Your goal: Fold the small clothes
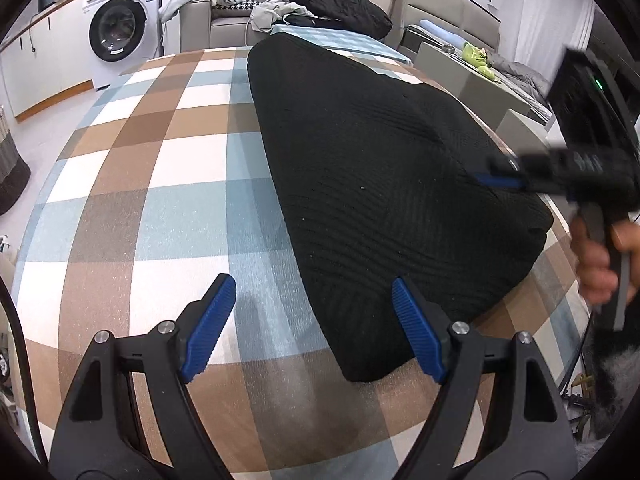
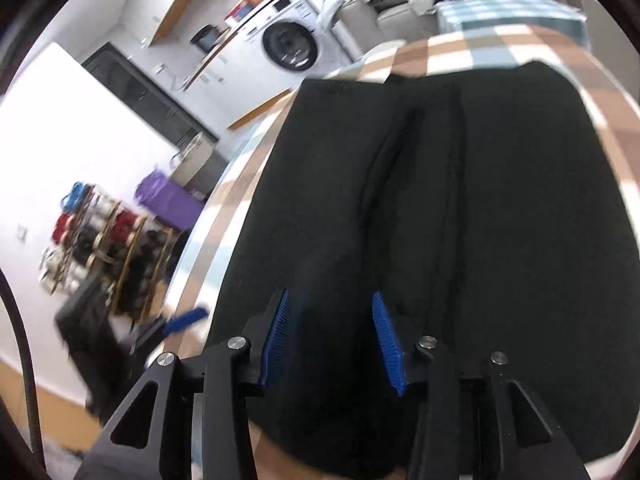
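Note:
A black knit garment point(image 1: 372, 168) lies folded on the checked tablecloth point(image 1: 160, 184). My left gripper point(image 1: 312, 328) is open above the cloth at the garment's near left edge, its right pad point(image 1: 416, 336) over the fabric, holding nothing. My right gripper shows blurred in the left wrist view point(image 1: 500, 176) at the garment's right side. In the right wrist view the right gripper point(image 2: 332, 336) is part open, its blue pads astride a raised fold of the garment point(image 2: 460, 208). The left gripper point(image 2: 180, 320) appears blurred at the table's left edge.
A washing machine point(image 1: 120, 28) stands beyond the table at the left. A sofa point(image 1: 224, 12) with a heap of clothes point(image 1: 336, 0) lies behind the table. A shoe rack point(image 2: 108, 248) stands by the wall. The table edge point(image 2: 224, 216) runs close to the garment's left side.

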### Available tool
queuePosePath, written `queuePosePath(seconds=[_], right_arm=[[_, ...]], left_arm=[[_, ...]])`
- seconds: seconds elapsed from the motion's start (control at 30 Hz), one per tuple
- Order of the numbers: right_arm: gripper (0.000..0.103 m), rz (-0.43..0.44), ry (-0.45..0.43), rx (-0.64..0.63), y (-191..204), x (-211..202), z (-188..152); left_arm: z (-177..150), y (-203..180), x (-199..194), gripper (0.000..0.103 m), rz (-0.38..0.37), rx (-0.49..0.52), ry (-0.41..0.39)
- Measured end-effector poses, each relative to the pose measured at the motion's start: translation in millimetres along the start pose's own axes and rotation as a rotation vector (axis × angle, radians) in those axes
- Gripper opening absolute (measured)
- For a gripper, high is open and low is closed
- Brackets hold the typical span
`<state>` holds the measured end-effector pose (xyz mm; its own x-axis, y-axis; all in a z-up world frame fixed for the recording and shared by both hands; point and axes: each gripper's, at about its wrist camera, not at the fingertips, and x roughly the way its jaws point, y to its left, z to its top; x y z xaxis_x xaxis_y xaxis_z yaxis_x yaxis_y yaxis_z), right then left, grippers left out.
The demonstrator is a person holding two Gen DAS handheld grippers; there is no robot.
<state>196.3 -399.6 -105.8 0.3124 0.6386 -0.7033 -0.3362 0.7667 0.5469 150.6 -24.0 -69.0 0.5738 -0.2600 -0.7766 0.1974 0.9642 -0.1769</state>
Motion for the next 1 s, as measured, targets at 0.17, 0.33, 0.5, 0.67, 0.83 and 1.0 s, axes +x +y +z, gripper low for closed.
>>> queuePosePath(seconds=[0.17,0.33,0.5,0.67,0.83,1.0], right_arm=[[0.007,-0.023,-0.019,-0.13,22,-2,-8],[0.007,-0.1,-0.153,-0.198,37,-33,-8],[0.015,-0.226,0.009,-0.137,12,-1,-14],[0.04,-0.128,-0.038,-0.057,7,-9,9],[0.04,-0.086,-0.027,0.071,-9,25,60],[0.01,-0.148,-0.075,0.045,-8,39,86]], left_arm=[[3,4,0,0.078,-0.014,-0.014,-0.003],[7,6,-14,0.078,-0.022,-0.029,-0.046],[5,3,-5,0.078,-0.006,-0.005,-0.012],[4,3,-7,0.078,-0.006,-0.006,-0.015],[5,6,-4,0.078,-0.014,-0.016,-0.008],[9,7,-4,0.078,0.007,-0.021,-0.014]])
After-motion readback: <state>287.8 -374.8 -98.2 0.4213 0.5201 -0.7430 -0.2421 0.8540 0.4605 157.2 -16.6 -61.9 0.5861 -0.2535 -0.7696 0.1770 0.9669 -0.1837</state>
